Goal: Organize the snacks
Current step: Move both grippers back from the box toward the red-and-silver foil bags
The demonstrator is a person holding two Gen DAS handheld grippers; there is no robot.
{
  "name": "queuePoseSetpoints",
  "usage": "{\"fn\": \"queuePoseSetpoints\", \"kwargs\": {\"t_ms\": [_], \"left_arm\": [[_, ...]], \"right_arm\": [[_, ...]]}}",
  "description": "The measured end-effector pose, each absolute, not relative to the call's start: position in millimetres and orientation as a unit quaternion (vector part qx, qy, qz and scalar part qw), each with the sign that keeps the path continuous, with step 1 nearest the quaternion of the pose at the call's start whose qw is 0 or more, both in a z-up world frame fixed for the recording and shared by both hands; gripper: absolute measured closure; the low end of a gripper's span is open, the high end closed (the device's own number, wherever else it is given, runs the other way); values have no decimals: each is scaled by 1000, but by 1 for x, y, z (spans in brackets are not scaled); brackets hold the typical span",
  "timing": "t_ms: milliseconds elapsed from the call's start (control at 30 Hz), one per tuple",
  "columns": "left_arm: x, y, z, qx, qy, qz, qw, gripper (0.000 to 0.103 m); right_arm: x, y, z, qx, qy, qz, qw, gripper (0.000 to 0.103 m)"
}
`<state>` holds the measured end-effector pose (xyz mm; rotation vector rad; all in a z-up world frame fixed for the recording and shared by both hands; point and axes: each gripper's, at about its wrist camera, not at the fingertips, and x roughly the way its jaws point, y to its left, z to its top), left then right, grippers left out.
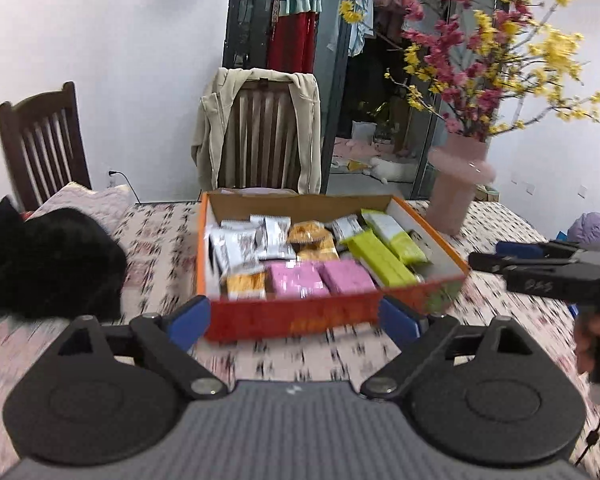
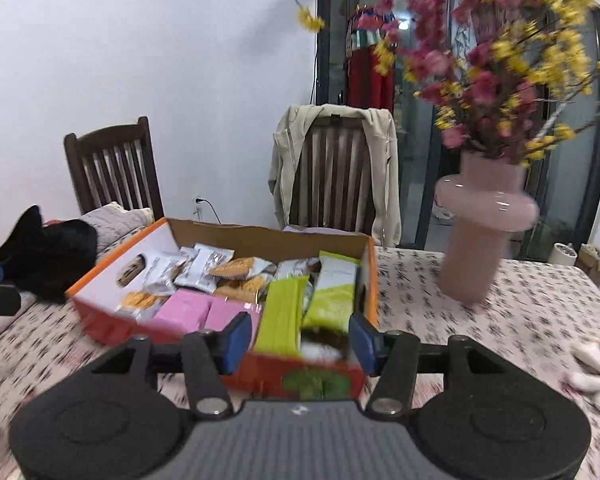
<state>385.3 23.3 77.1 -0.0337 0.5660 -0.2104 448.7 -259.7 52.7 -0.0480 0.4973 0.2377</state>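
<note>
An orange cardboard box (image 1: pixel 296 318) stands on the patterned tablecloth; it also shows in the right wrist view (image 2: pixel 112 330). It holds silver snack packets (image 1: pixel 240 246), orange biscuit packs (image 1: pixel 310 234), pink packs (image 1: pixel 298 280) and green bars (image 1: pixel 380 258). The green bars (image 2: pixel 284 320) and pink packs (image 2: pixel 184 314) lie nearest my right gripper. My left gripper (image 1: pixel 294 322) is open and empty, just in front of the box's near wall. My right gripper (image 2: pixel 298 340) is open and empty, over the box's near right corner. It also appears at the right of the left wrist view (image 1: pixel 500 260).
A pink vase (image 2: pixel 476 240) of red and yellow flowers stands right of the box. Black clothing (image 1: pixel 48 260) lies on the table's left. Two wooden chairs (image 1: pixel 264 140) stand behind, one draped with a beige jacket. A white object (image 2: pixel 596 372) lies at right.
</note>
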Motion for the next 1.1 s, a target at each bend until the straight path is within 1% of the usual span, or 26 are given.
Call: {"fn": "queuePoseSetpoints", "kwargs": {"t_ms": [100, 267, 467, 533, 567, 667, 733, 833, 933, 1033, 1100], "left_arm": [[342, 29, 74, -26, 270, -106, 957, 6], [280, 36, 62, -31, 271, -117, 955, 6], [223, 53, 47, -58, 270, -91, 957, 5], [205, 62, 38, -84, 277, -87, 953, 5], [199, 65, 35, -93, 281, -87, 951, 5], [183, 76, 26, -111, 283, -71, 950, 5], [181, 81, 20, -119, 289, -63, 948, 5], [186, 85, 8, -122, 311, -52, 941, 5], [188, 91, 3, -131, 315, -57, 938, 5], [190, 96, 4, -135, 311, -55, 939, 5], [191, 100, 2, -138, 310, -56, 939, 5]], "right_arm": [[401, -267, 58, -22, 240, 122, 963, 47], [324, -263, 55, -11, 227, 153, 962, 42], [255, -247, 33, -13, 247, 179, 952, 40], [236, -242, 26, -7, 251, 188, 950, 38], [227, -239, 22, -1, 255, 194, 947, 36], [206, -230, 7, 38, 274, 216, 936, 35], [203, -223, -6, 100, 299, 249, 916, 36], [207, -208, -22, 162, 333, 273, 888, 38], [211, -193, -28, 199, 331, 269, 883, 39], [219, -181, -39, 265, 336, 272, 862, 41], [221, -176, -43, 299, 325, 262, 858, 41]]}}
